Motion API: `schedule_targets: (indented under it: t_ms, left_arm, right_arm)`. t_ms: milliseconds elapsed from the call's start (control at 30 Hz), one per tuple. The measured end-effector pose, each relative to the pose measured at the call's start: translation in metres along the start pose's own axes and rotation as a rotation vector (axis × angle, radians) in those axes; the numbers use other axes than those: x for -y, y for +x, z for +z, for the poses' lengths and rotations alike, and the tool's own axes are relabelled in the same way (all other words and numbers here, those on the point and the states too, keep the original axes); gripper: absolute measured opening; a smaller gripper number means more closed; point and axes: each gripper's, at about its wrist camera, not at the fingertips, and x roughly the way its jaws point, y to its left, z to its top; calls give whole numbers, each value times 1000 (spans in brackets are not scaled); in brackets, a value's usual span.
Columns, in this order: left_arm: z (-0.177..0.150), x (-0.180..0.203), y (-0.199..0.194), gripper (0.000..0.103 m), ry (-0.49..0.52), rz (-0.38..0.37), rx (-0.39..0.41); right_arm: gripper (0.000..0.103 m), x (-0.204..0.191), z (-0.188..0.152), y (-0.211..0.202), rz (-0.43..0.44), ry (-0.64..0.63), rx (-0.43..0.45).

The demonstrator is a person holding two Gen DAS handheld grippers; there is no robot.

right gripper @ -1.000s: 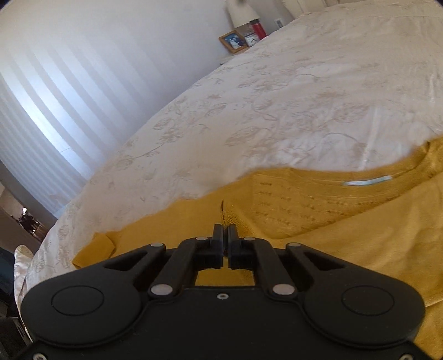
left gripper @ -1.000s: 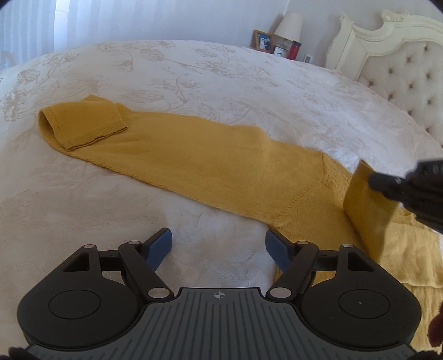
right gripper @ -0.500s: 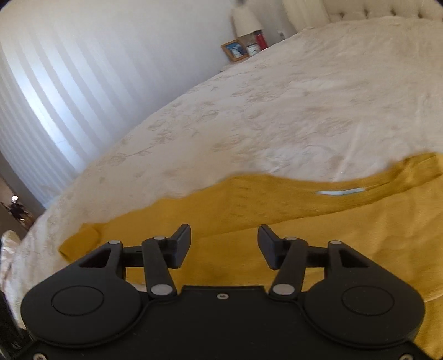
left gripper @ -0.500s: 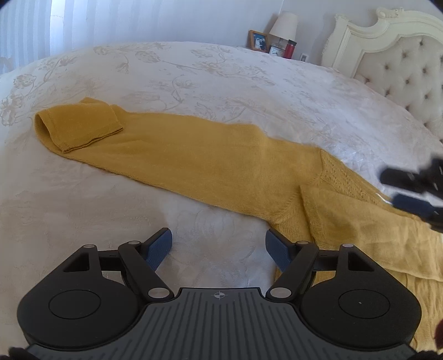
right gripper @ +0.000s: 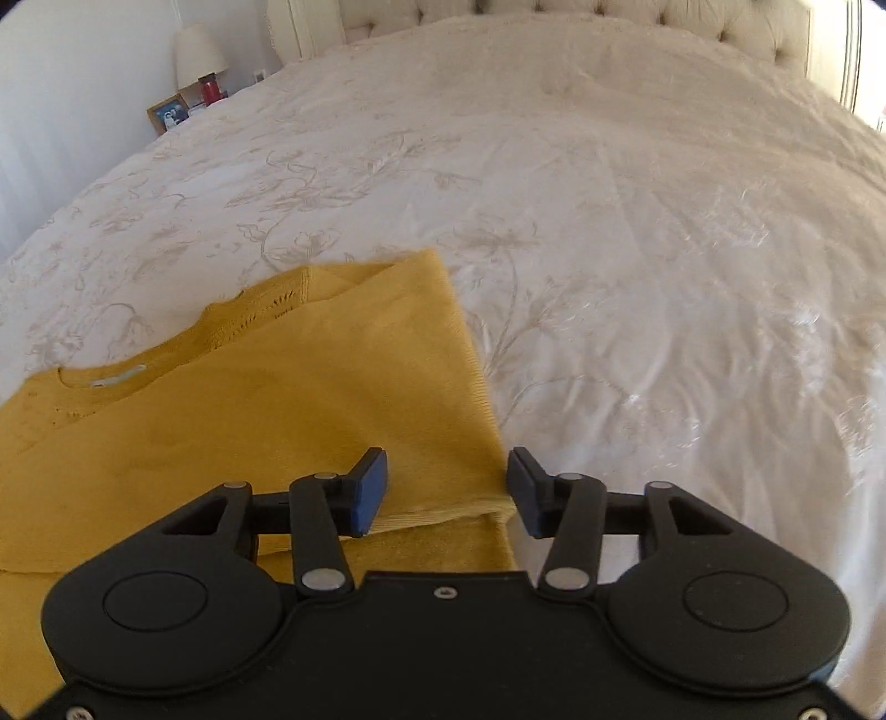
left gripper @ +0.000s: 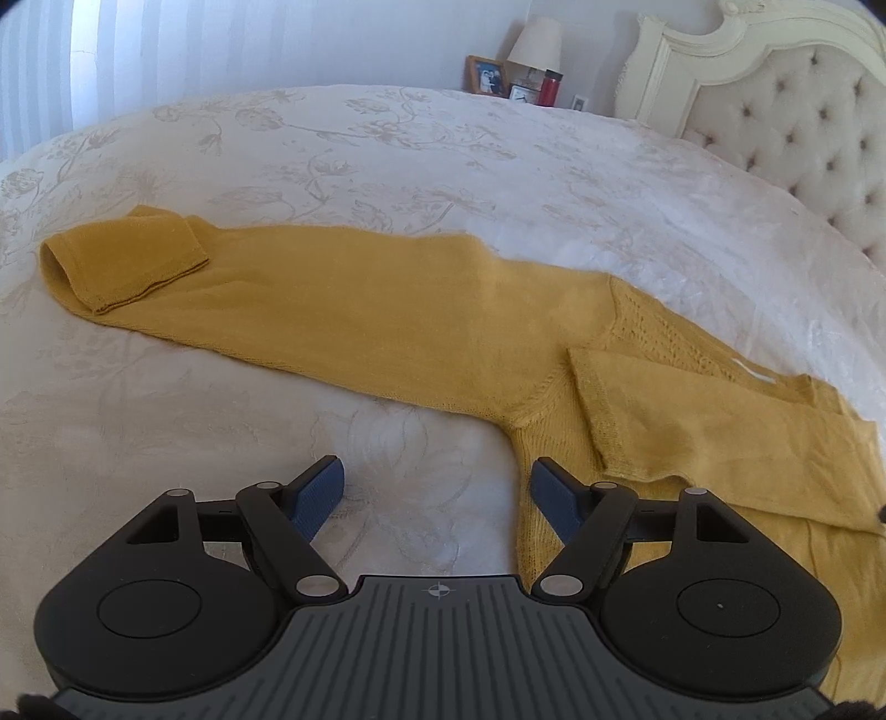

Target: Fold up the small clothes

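A mustard-yellow knit sweater (left gripper: pixel 387 310) lies flat on the white bedspread (left gripper: pixel 387 149). Its one long sleeve stretches to the left and ends in a turned-back cuff (left gripper: pixel 122 260). The other sleeve (left gripper: pixel 720 426) lies folded across the body. My left gripper (left gripper: pixel 437 498) is open just above the bedspread, near the sweater's armpit and side edge, with nothing between its fingers. My right gripper (right gripper: pixel 448 487) is open over the sweater's (right gripper: pixel 249 399) folded right edge. Cloth lies under the left finger (right gripper: pixel 368 490), unpinched. The neckline with a white label (right gripper: pixel 116 382) is at the left.
A tufted cream headboard (left gripper: pixel 786 116) stands at the far right. A nightstand beside it carries a lamp (left gripper: pixel 534 41), a photo frame (left gripper: pixel 487 75) and a red cup (left gripper: pixel 549 88). White floral bedspread (right gripper: pixel 664 249) spreads to the right of the sweater.
The right gripper let go of the sleeve it had carried across the body, opened, and swung right to the sweater's right edge, leaving the left wrist view. The left gripper stayed put.
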Motion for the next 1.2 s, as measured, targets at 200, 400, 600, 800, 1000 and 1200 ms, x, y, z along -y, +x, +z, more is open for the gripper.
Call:
schedule_targets:
  t_ms: [200,400,600,800,1000,1200]
  left_arm:
    - [-1,2,-1,74,15,4,10]
    - [-1,1,-4,74,8,10,26]
    - [3,-2,-10,74,10,27,67]
    - [7,-13,-5,74,-6,77,68]
    - [14,-28,-4,74,-22,97,92]
    - [16,-36,-2,73,-51,75,93]
  right_arm:
    - [64,-67,-27,-42,124,-207,163]
    - [64,-161,-55,-49,292,-392,178]
    - [64,-229,-69,-21,349,-429,101]
    - [64,-236,-90,-41,414,-458,126]
    - [67,-191,-102,-69,347,-370,155]
    - [67,-134,-119,-82,233,-257,136]
